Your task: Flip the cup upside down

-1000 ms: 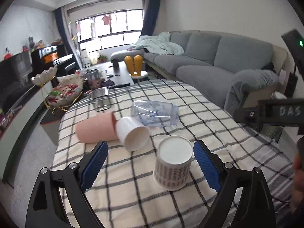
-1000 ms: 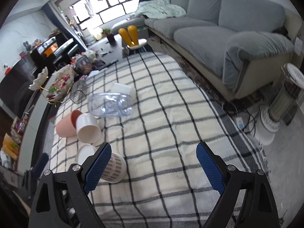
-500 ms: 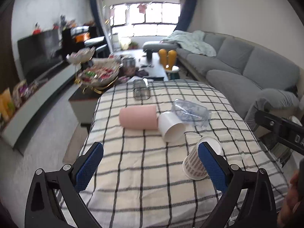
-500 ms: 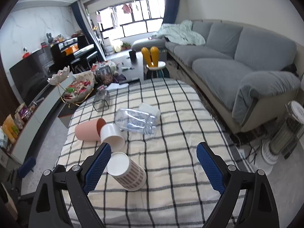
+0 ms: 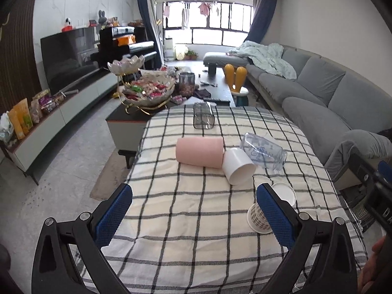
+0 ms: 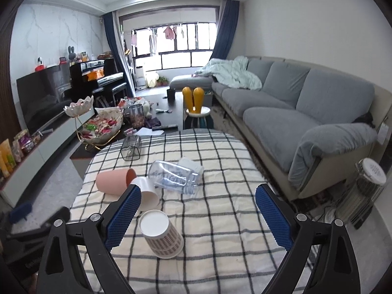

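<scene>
Both grippers, the left gripper (image 5: 194, 210) and the right gripper (image 6: 197, 214), gape wide on blue dimpled pads and hold nothing. Low and left of centre in the right wrist view, the tapered paper cup (image 6: 160, 236) with its woven check print stands mouth-down, flat white base up, on the checked tablecloth (image 6: 220, 220). Above it lie a smooth pink tumbler (image 6: 114, 180), a white cup (image 6: 147, 194) and a clear ribbed jar (image 6: 174, 176), all on their sides.

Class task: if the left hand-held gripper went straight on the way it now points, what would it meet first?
Probably the pink cup lying on its side. The left hand-held gripper has only checked tablecloth before it; depth is uncertain.
</scene>
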Demonstrator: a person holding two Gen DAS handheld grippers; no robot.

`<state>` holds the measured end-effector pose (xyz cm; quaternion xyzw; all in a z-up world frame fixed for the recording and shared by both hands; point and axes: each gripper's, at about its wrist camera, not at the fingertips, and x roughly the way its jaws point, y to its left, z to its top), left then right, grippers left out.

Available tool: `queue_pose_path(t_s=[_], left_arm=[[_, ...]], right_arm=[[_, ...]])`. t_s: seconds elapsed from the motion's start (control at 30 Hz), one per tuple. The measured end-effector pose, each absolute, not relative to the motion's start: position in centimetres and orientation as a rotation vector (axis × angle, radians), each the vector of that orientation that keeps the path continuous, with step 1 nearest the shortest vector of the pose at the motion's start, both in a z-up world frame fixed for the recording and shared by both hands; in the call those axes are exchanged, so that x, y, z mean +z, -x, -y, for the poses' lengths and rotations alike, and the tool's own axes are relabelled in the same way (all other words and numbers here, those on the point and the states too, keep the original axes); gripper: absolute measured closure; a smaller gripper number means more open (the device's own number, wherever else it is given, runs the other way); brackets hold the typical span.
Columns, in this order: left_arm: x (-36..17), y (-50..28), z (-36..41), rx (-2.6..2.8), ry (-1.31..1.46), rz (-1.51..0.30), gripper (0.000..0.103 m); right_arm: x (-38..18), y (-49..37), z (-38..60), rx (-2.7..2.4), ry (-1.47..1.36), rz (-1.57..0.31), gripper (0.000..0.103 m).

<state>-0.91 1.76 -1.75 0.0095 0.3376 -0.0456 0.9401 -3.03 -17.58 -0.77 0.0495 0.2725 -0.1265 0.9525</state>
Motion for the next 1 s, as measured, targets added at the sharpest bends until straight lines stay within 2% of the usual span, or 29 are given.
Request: queue_pose_path(t_s=[1.0], left_arm=[[-0.5,2.3,-1.7,-0.041,-0.072,-0.667,0.000]], right_arm=[[0.4,4.4,16.9,-0.231,-0.101,-0.521,0.007]])
